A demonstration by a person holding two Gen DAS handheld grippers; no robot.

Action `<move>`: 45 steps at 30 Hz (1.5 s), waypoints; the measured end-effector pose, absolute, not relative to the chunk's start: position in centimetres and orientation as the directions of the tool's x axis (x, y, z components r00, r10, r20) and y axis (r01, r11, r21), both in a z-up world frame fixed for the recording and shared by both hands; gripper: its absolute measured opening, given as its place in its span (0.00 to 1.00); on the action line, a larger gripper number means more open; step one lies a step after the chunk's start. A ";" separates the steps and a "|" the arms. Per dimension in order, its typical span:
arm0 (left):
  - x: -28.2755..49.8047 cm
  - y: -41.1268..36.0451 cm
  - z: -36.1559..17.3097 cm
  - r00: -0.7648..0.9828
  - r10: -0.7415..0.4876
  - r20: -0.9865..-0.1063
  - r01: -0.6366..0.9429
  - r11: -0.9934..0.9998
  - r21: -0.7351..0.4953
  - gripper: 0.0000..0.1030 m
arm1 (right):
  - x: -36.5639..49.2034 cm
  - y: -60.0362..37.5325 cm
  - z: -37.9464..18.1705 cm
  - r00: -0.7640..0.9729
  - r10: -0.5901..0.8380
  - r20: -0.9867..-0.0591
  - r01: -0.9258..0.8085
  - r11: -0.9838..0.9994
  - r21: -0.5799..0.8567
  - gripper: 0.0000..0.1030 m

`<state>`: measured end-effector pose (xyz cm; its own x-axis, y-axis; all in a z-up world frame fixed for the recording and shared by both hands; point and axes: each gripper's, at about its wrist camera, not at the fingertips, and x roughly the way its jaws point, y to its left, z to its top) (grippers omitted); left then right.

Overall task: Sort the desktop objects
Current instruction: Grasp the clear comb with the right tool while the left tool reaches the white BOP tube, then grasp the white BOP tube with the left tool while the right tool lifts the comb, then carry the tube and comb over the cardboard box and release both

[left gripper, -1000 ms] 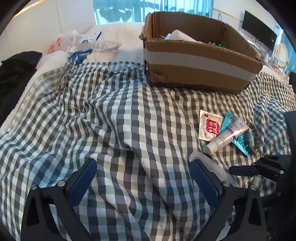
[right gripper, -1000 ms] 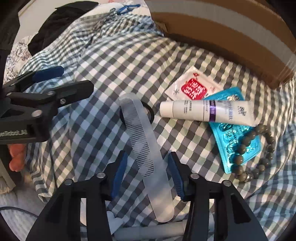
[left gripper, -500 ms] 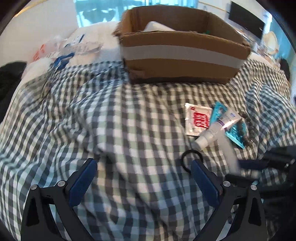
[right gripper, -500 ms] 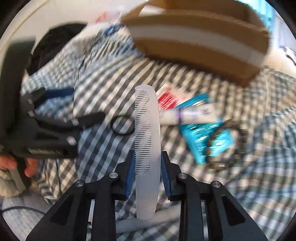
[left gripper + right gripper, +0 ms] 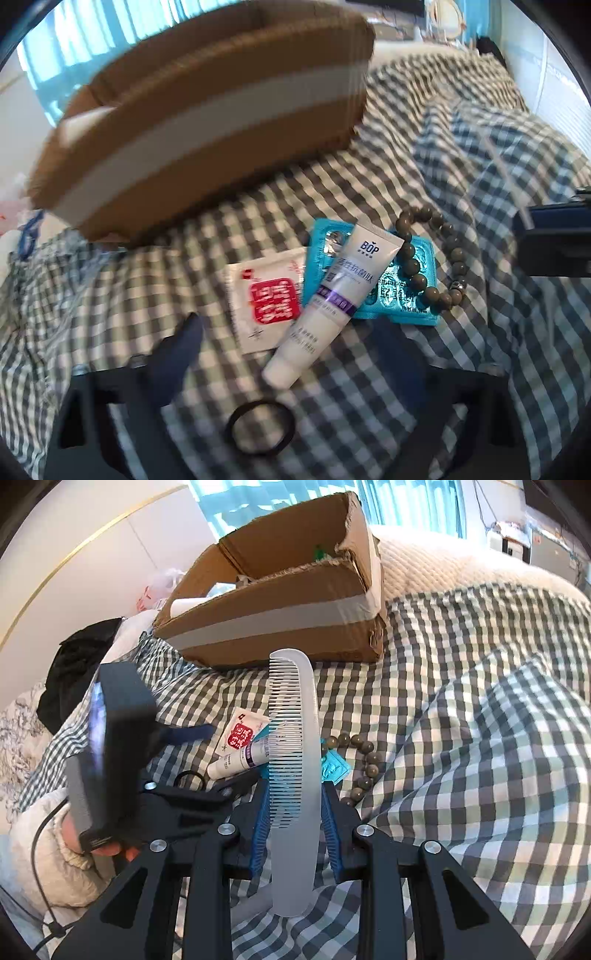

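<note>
One translucent white plastic comb (image 5: 293, 775) has been lifted off the checked cloth (image 5: 461, 709), pinched by the right gripper (image 5: 295, 825); the spread left gripper (image 5: 291, 347) has been moved over the white tube (image 5: 332, 299). The brown cardboard box (image 5: 280, 609) is probably next.

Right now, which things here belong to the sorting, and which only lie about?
Job: comb in right gripper, cardboard box, tube, sachet, blister pack, bracelet, hair tie.
Lying about: black garment, checked cloth.
</note>
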<state>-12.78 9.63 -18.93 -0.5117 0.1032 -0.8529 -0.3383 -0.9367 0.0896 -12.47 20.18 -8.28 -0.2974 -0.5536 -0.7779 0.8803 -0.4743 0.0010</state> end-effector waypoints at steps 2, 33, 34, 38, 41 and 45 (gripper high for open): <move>-13.7 9.7 -19.5 -0.472 0.139 -0.871 -0.347 -0.937 0.038 0.65 | -12.9 20.1 -8.4 -0.279 -0.557 -0.782 0.880 -0.475 0.024 0.26; -10.7 5.5 -9.2 -0.626 0.153 -0.765 -0.230 -0.973 -0.006 0.25 | -8.4 18.5 -2.0 -0.374 -0.599 -0.708 0.894 -0.435 -0.103 0.26; -11.0 4.9 -8.4 -0.638 0.153 -0.755 -0.217 -0.976 -0.015 0.25 | -8.4 18.0 -1.1 -0.381 -0.608 -0.696 0.896 -0.428 -0.116 0.26; -12.7 3.5 -5.8 -0.685 0.133 -0.716 -0.180 -0.984 -0.009 0.25 | -8.6 15.8 1.5 -0.390 -0.646 -0.656 0.903 -0.407 -0.135 0.26; -14.1 2.4 -3.9 -0.722 0.113 -0.683 -0.143 -0.990 -0.012 0.25 | -9.3 14.2 3.5 -0.395 -0.684 -0.614 0.902 -0.415 -0.118 0.26; -17.1 1.9 -2.7 -0.751 0.092 -0.653 -0.096 -0.995 -0.029 0.25 | -11.3 11.5 5.3 -0.385 -0.729 -0.566 0.900 -0.432 -0.056 0.26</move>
